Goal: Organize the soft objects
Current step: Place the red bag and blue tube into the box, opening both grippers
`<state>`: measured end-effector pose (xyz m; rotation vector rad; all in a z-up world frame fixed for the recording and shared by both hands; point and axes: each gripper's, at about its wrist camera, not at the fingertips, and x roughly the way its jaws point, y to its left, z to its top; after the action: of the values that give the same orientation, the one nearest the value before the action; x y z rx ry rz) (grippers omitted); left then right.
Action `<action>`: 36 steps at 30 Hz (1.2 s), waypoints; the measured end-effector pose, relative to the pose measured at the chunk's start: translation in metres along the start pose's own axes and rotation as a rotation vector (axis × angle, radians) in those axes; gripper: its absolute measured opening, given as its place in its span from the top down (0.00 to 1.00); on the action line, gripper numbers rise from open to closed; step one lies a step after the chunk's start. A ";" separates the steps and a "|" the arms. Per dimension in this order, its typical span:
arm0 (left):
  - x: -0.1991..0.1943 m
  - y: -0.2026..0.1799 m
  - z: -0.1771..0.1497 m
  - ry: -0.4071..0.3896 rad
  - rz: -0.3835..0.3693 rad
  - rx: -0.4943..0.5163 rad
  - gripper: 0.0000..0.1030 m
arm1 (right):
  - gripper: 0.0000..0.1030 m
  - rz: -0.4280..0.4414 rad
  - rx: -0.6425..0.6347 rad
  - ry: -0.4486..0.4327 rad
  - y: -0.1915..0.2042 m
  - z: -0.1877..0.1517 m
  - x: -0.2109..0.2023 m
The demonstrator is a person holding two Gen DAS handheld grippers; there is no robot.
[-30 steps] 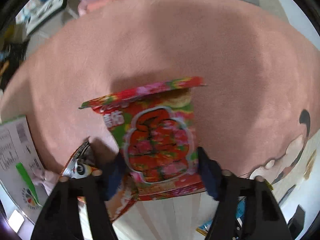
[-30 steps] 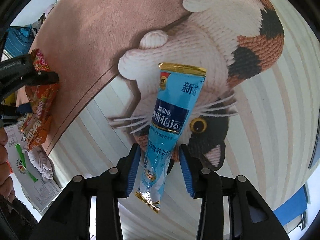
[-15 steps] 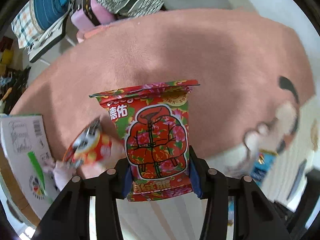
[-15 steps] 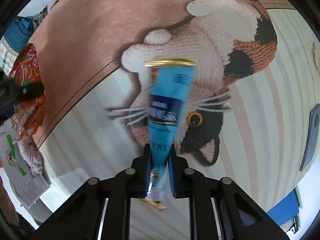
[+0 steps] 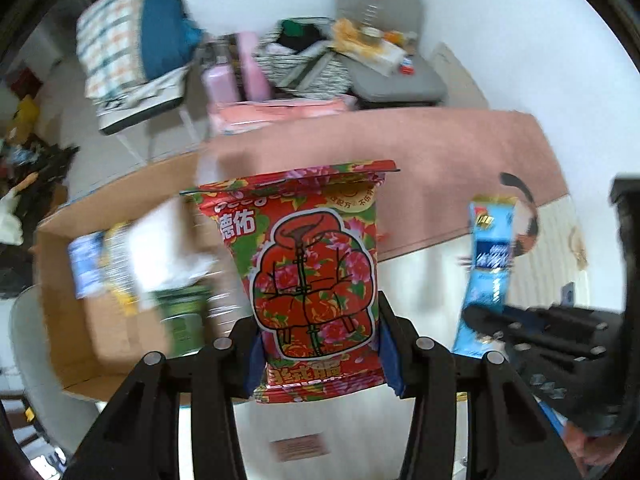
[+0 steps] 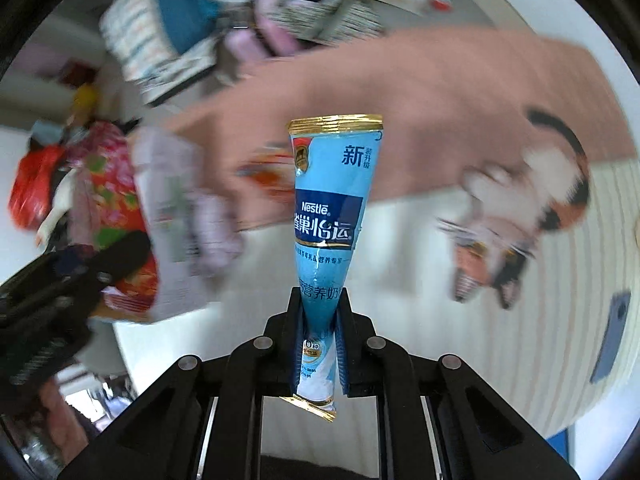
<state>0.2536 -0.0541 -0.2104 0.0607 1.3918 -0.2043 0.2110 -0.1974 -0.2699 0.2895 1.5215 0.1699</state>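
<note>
Left wrist view shows the left gripper (image 5: 318,354) clamped across the lower part of a red floral snack bag (image 5: 310,276), one blue pad (image 5: 256,354) on each side edge; the bag stands up from the jaws toward 12 o'clock, clear of the pink rug (image 5: 420,148) below. It looks light, puffy and crinkly, so it should give under pressure and could slide on its glossy film. I judge the hold near the bottom seam sensible, since the flat seal there resists squeezing better than the air-filled middle. An open cardboard box (image 5: 100,336) lies at 9 o'clock of the bag, with blurred packets inside; it is the likely destination.

From the right wrist, the right gripper (image 6: 320,344) is closed hard on a slim blue Nestle sachet (image 6: 332,208), pinching its lower third so the film necks in between the jaws. The gold-sealed top fans out toward 12 o'clock and a short tail hangs out at 6 o'clock. The sachet seems light and limp with a soft filling; a narrow pinch holds it, though the wide top may flop. The other gripper with its red bag sits at 9 o'clock, well apart
</note>
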 end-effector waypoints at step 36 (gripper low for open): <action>0.145 0.285 -0.057 0.393 0.171 -0.063 0.55 | 0.85 -0.336 -0.261 0.202 0.238 0.104 0.207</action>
<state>0.2734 0.2192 -0.3853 0.1739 1.7733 -0.0033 0.3413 0.0808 -0.3966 -0.1969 1.7022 0.1311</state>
